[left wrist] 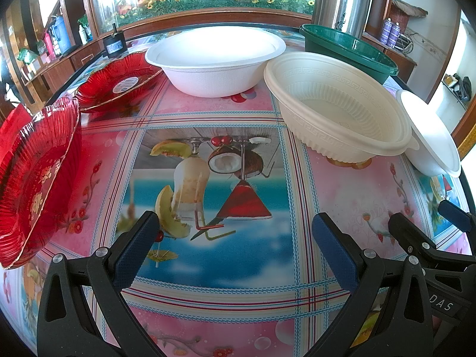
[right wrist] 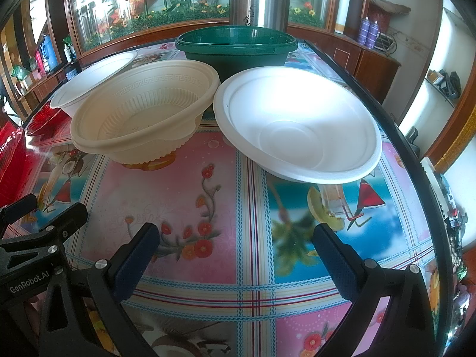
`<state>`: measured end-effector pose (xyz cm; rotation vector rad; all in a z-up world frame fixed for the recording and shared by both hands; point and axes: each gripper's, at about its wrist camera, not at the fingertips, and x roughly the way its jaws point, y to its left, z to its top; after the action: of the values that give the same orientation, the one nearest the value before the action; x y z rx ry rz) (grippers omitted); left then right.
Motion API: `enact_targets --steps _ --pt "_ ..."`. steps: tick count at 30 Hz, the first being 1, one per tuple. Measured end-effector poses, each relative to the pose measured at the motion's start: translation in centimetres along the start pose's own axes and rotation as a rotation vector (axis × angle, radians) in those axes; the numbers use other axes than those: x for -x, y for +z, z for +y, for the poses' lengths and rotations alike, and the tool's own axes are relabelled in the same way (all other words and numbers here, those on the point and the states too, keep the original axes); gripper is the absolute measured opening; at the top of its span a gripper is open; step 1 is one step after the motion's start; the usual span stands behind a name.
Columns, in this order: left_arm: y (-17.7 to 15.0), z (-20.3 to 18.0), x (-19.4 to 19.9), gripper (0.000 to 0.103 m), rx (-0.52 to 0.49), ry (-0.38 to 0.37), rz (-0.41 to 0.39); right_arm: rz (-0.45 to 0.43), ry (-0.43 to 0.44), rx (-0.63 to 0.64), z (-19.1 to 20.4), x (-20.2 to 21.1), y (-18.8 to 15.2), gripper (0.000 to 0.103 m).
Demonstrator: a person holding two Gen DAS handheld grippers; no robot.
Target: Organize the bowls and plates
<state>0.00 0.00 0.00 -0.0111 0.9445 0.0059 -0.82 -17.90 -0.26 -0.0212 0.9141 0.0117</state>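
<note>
Both grippers hover low over the patterned tablecloth [left wrist: 226, 154] with nothing between their fingers: the left gripper [left wrist: 235, 253] has its jaws spread wide, and so does the right gripper [right wrist: 235, 255].

The dishes lie ahead of both, toward the far side of the table. From the left wrist view, a red glass plate [left wrist: 35, 178] stands tilted at the near left, close beside the left gripper's left finger, and a second red plate [left wrist: 119, 81] lies flat farther back. A white foam bowl [left wrist: 214, 59] sits far centre, a cream ribbed bowl [left wrist: 336, 107] to its right, and a dark green bowl [left wrist: 348, 50] behind that.

From the right wrist view, another white foam bowl [right wrist: 297, 122] lies straight ahead and slightly right, nearest the right gripper; its near rim faces the open jaws. The bowls are round, so no long axis governs the approach.

The likely judgement: the left hand suits the red plates, the right hand the white bowl.

The near red plate is cut off by the frame edge, and whether the cream bowl touches its neighbours cannot be told.
</note>
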Motion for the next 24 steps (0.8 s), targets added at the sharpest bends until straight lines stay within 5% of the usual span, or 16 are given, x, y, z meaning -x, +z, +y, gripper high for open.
enact_targets --steps 24 --pt "-0.48 0.38 0.61 0.103 -0.028 -0.012 0.004 -0.003 0.015 -0.002 -0.33 0.39 0.06 0.103"
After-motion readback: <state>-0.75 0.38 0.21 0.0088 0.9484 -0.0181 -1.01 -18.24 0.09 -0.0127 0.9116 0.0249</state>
